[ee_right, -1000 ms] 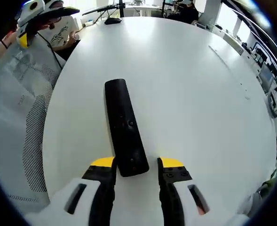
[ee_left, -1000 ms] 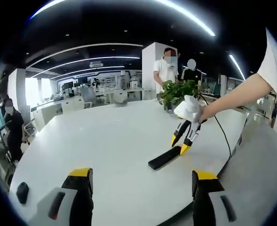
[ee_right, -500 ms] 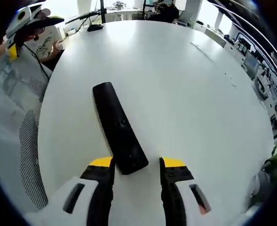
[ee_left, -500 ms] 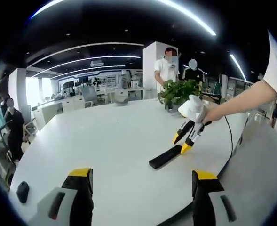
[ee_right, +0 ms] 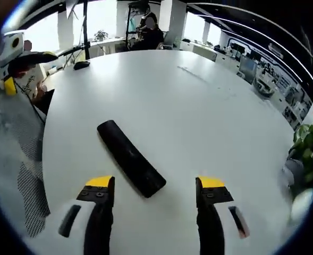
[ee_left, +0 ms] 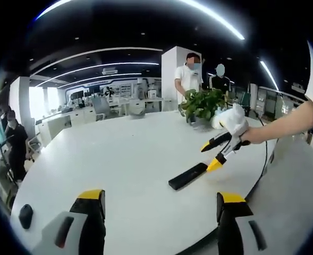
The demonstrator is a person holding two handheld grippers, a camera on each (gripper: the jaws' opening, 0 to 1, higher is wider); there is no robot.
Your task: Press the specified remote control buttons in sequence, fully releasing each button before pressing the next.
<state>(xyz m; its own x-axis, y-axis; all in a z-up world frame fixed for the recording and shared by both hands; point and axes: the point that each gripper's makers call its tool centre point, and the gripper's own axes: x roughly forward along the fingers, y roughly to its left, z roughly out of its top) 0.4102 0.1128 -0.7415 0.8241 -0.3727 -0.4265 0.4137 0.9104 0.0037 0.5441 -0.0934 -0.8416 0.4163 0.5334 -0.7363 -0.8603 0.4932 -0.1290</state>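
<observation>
One black remote control [ee_right: 130, 158] lies on one round white surface [ee_right: 209, 106]. Two tools are in play: the left tool [ee_left: 156, 204] and the right tool [ee_right: 153, 187], each with two yellow-tipped jaws. One small dark mouse-like object [ee_left: 25, 216] sits near the surface's edge. One potted green plant [ee_left: 201, 103] stands at the far side in the left gripper view. Two people [ee_left: 188, 77] stand behind the plant, and one more person [ee_left: 13, 143] sits off to the side.

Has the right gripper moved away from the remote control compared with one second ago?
Yes. In the left gripper view, the right gripper has lifted off the remote control toward the plant, with wider jaws.
</observation>
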